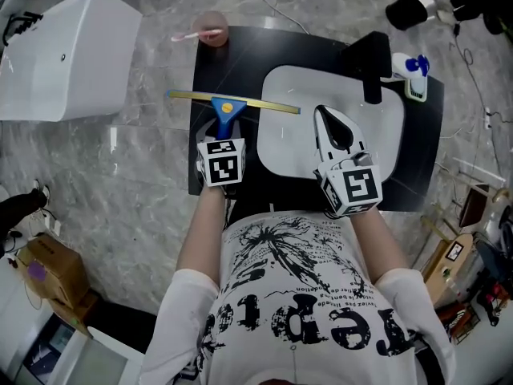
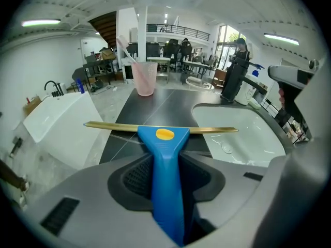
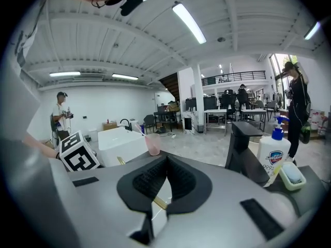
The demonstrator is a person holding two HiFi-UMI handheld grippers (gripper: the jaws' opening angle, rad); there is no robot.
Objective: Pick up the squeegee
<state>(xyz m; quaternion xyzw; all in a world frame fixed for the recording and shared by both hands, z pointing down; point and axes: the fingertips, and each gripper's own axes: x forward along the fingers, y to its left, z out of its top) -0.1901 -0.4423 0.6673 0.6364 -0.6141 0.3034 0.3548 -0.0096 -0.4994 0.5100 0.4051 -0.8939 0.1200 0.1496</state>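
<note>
The squeegee [image 1: 227, 107] has a blue handle with a yellow spot and a long brass-coloured blade. It lies across the black countertop [image 1: 240, 54], left of the white basin, with the blade's right end reaching the basin rim. My left gripper [image 1: 225, 128] is shut on the blue handle; in the left gripper view the squeegee [image 2: 164, 149] runs straight between the black pads [image 2: 135, 175]. My right gripper [image 1: 321, 112] hangs over the basin [image 1: 389, 131], shut and holding nothing. A short piece of the blade [image 3: 158, 202] shows beneath it.
A pink cup [image 1: 211, 29] with a toothbrush stands at the counter's far edge. A black faucet [image 1: 373, 66] and a soap bottle [image 1: 410, 72] stand behind the basin. A white tub [image 1: 68, 54] stands at the left on the marble floor.
</note>
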